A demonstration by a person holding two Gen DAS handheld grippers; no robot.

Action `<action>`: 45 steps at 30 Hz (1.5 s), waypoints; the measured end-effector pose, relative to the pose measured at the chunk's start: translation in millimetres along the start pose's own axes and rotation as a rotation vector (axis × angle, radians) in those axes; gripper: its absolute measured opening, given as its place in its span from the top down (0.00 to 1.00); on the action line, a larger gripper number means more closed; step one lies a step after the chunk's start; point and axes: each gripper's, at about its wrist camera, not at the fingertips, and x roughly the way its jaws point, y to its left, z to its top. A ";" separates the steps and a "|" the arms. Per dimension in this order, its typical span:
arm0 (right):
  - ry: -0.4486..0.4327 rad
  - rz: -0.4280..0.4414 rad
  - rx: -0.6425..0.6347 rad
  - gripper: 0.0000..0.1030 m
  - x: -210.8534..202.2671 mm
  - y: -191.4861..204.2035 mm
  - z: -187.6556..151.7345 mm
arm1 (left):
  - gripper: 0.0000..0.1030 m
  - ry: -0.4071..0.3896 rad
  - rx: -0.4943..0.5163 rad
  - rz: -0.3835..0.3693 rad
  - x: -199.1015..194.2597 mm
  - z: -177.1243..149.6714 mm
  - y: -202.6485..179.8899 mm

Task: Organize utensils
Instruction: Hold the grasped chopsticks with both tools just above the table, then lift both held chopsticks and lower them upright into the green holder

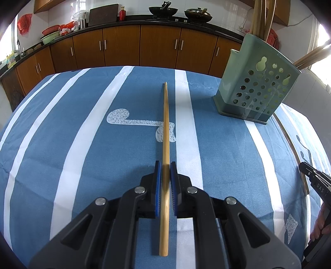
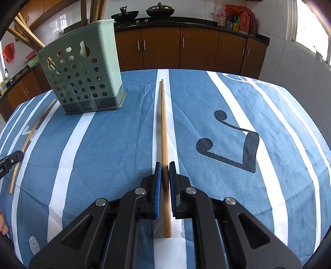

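My left gripper [image 1: 165,166] is shut on a bamboo chopstick [image 1: 166,115] that points away along the blue striped tablecloth [image 1: 82,144]. My right gripper [image 2: 165,165] is shut on a second chopstick [image 2: 163,115] in the same way. A green perforated utensil holder [image 1: 256,87] [image 2: 84,76] stands between them at the far side, with several wooden sticks [image 2: 95,10] rising from it. Each view catches the other gripper at its edge: the right one [image 1: 305,166] with its chopstick [image 1: 289,142], the left one [image 2: 17,154] with its chopstick [image 2: 31,136].
Behind the table runs a counter with brown cabinets [image 1: 124,45], woks [image 1: 163,10] on a stove, bowls and bottles. A person's hand [image 1: 318,229] shows at the right edge. Music-note prints mark the cloth [image 2: 227,140].
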 end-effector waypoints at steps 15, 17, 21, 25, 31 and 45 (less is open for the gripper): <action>-0.001 0.001 0.000 0.91 -0.1 -0.1 0.3 | 0.89 0.000 -0.001 0.000 -0.4 0.3 0.3; 0.000 0.002 0.001 0.91 0.3 -0.3 0.3 | 0.89 0.000 0.002 0.002 -0.3 0.3 0.3; -0.001 0.008 0.008 0.91 0.2 -1.9 -0.4 | 0.87 0.002 0.022 0.005 -4.7 -4.7 -1.5; 0.001 0.013 0.012 0.91 -3.7 -3.8 -5.4 | 0.87 0.006 0.051 0.014 -13.4 -16.4 -3.8; 0.003 0.028 -0.001 0.93 -9.3 -7.7 -11.3 | 0.92 0.012 0.089 0.030 -21.3 -26.0 -7.5; -0.244 0.047 0.048 0.93 -89.6 -34.2 16.7 | 0.92 -0.195 0.077 -0.021 -106.3 4.4 -6.0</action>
